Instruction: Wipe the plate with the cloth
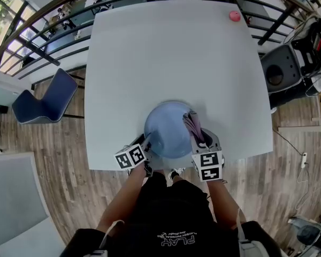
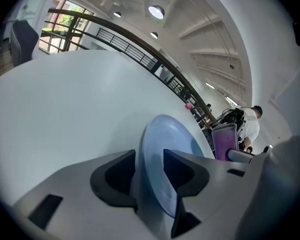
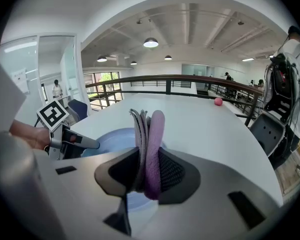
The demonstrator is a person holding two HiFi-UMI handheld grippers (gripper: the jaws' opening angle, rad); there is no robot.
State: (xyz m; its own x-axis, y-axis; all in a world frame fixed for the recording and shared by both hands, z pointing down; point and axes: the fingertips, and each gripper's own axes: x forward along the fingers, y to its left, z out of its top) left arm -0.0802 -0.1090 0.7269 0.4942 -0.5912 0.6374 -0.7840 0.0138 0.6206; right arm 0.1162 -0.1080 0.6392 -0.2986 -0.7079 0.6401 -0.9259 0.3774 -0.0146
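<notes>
The blue plate (image 1: pixel 168 130) rests on the white table (image 1: pixel 150 52) between the two tools, its near-left rim standing unclamped between the widely parted jaws of the left gripper (image 2: pixel 150 155), its right rim just beside the folded purple cloth (image 3: pixel 151 134) pinched in the right gripper (image 3: pixel 149 170), so the wipe likely runs leftward.

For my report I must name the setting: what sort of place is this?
Probably an open-plan office or lab: a large white table stands beside a black railing, with round ceiling lamps overhead and glass partitions behind.
</notes>
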